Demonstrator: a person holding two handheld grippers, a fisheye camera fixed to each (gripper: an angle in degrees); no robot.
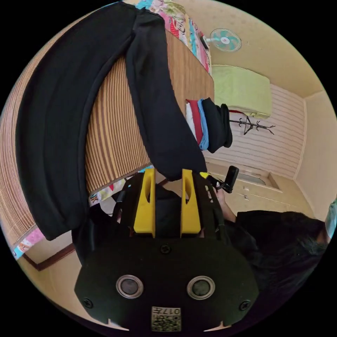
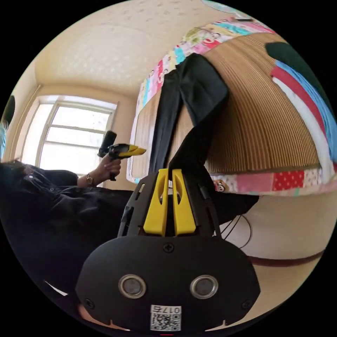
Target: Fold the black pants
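The black pants (image 1: 52,123) lie on a striped brown mat (image 1: 112,133) on a bed, legs spread in a V. My left gripper (image 1: 168,172) is open, its yellow jaws wide apart, and it hovers off the bed's edge in front of one leg's end. In the right gripper view a hand holds that left gripper (image 2: 142,151) in the air, apart from the pants (image 2: 196,91). My right gripper (image 2: 168,171) is shut on the hem of the near leg, pulled off the mat (image 2: 263,123). That right gripper (image 1: 205,174) also appears at the same hem.
A stack of folded clothes (image 1: 207,123) (image 2: 309,94) sits on the mat beside the pants. A patterned sheet (image 2: 281,180) edges the bed. The person in dark clothes (image 1: 281,238) stands at the bedside. A window (image 2: 70,133), a fan (image 1: 225,39) and a coat rack (image 1: 251,124) are behind.
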